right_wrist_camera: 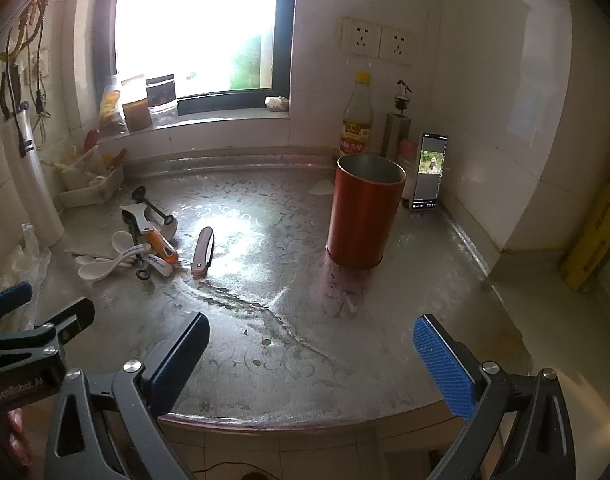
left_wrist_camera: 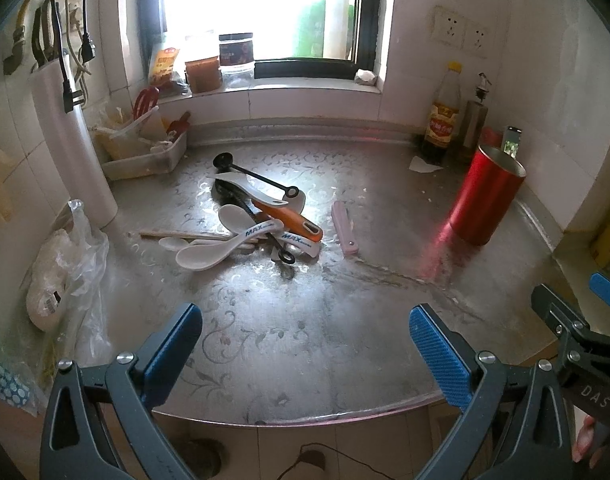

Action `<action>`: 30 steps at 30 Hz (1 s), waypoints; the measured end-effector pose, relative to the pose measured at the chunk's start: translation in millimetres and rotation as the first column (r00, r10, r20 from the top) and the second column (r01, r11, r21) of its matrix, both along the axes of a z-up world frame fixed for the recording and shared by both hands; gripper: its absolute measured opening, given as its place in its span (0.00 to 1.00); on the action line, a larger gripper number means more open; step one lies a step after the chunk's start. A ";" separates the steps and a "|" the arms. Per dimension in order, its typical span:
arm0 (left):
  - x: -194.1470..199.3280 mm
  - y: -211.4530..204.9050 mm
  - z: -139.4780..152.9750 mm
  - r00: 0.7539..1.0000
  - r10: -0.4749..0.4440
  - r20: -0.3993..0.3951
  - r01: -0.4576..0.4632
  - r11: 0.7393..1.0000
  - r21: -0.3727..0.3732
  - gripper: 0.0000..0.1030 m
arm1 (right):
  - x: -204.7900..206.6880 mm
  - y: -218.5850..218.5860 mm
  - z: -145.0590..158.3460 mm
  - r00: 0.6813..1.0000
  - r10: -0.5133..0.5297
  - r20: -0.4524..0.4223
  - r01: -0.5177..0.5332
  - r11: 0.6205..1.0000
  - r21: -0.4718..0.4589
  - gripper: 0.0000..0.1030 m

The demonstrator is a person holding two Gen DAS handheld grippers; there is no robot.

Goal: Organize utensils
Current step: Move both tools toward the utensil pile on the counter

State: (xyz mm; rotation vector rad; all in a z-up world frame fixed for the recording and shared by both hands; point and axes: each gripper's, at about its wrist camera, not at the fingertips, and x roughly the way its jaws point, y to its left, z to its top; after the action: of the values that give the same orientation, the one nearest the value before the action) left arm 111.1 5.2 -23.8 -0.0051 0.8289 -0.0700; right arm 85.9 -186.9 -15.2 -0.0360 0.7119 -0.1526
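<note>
A heap of utensils (left_wrist_camera: 257, 220), white spoons, an orange-handled tool and black measuring spoons, lies mid-counter; a pink folding knife (left_wrist_camera: 345, 227) lies just beside it at 3 o'clock, the upright red canister (left_wrist_camera: 485, 196) farther that way. Left gripper (left_wrist_camera: 305, 344) and right gripper (right_wrist_camera: 311, 354) hover at 6 o'clock, jaws spread wide, empty.

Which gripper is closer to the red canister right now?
Right. The right gripper hangs open at the counter edge almost straight in front of the red canister; the left gripper, also open, faces the utensil pile, canister off to its right.
</note>
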 end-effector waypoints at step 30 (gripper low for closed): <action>-2.0 2.1 -1.2 1.000 0.005 -0.010 -0.005 1.000 -0.005 1.00 | -0.8 0.7 -1.1 1.000 0.010 -0.020 -0.010 1.000 0.003 1.00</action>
State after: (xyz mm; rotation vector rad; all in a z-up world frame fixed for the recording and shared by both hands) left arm 109.1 7.3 -25.0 -0.0123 0.8390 -0.0671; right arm 85.1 -186.2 -16.3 -0.0384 0.7319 -0.1416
